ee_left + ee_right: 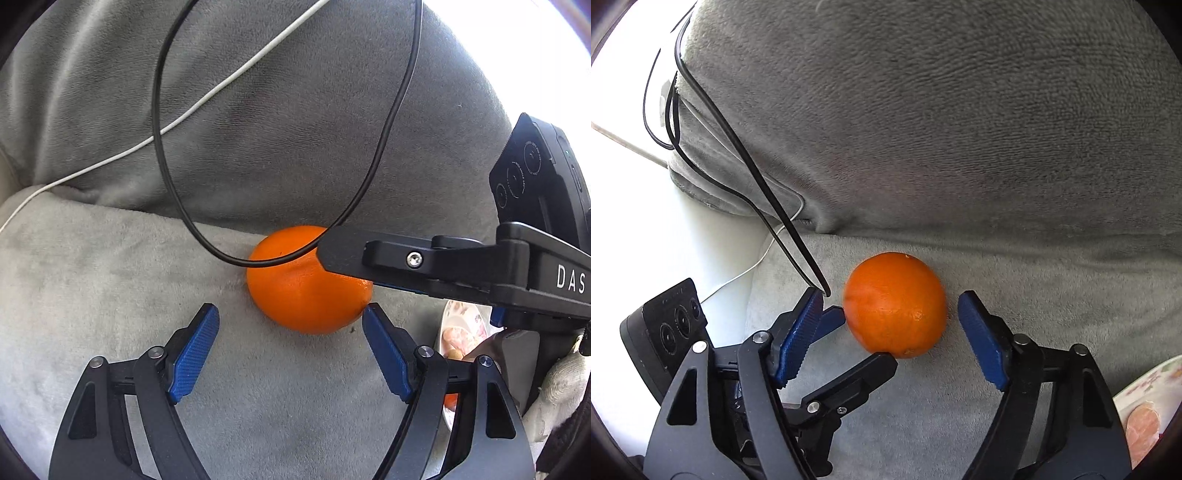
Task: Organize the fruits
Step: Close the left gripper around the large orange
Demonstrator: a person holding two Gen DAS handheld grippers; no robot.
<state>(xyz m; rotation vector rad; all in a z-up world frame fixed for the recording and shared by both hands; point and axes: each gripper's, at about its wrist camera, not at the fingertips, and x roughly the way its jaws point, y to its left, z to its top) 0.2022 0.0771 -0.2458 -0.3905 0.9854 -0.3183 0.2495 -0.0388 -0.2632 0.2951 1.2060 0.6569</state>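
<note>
An orange is seen lying on a grey plush sofa seat, right at the crease below the backrest cushion. In the right wrist view the right tool is set around the orange, fingers spread, one blue pad on each side; a small gap is seen at the right pad, so nothing is clamped. No earlier picture is given, so only this released state is noted. The left tool is released too, jaws wide, orange just ahead of its tips; the right-hand blue pad sits just beside the fruit, and contact cannot be told. In the right wrist view the left tool's fingers are seen reaching in from the lower left, tips close against the orange. A black cable is looped over the backrest and crosses the top of the orange; a white cable runs along the cushion. A patterned plate with peeled fruit pieces is seen at the lower right edge, on the seat, apart from the orange.
</note>
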